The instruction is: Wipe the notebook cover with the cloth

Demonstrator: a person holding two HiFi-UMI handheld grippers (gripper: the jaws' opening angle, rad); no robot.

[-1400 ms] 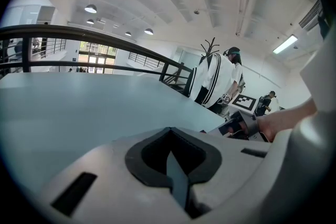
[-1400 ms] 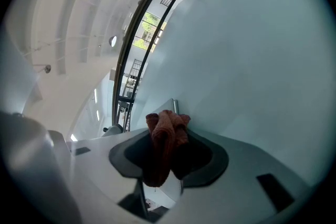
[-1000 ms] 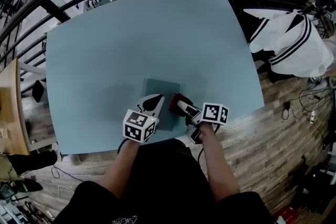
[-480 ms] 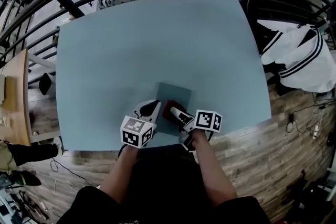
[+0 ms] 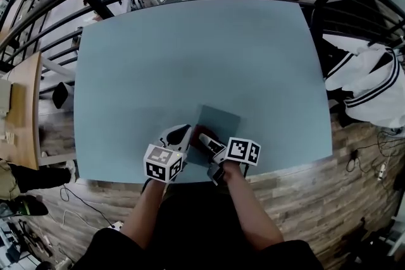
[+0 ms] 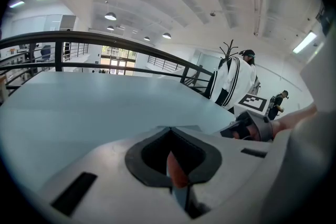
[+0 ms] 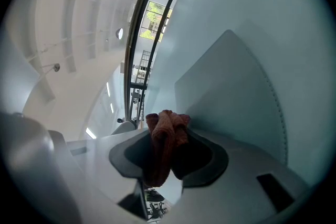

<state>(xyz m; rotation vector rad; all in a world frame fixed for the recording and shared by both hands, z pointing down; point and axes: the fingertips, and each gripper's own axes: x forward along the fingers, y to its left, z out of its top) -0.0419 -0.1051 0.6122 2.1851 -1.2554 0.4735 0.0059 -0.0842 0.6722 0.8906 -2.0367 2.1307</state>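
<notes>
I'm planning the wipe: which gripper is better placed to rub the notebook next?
Right. The right gripper is shut on the cloth and sits over the notebook. The left gripper is shut, holds no cloth, and sits by the notebook's left edge.

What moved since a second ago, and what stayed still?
The right tool, shut on the cloth, slid it leftward across the notebook, towards the left tool. The left tool stayed shut at the notebook's near left edge, and the notebook lay where it was.
</notes>
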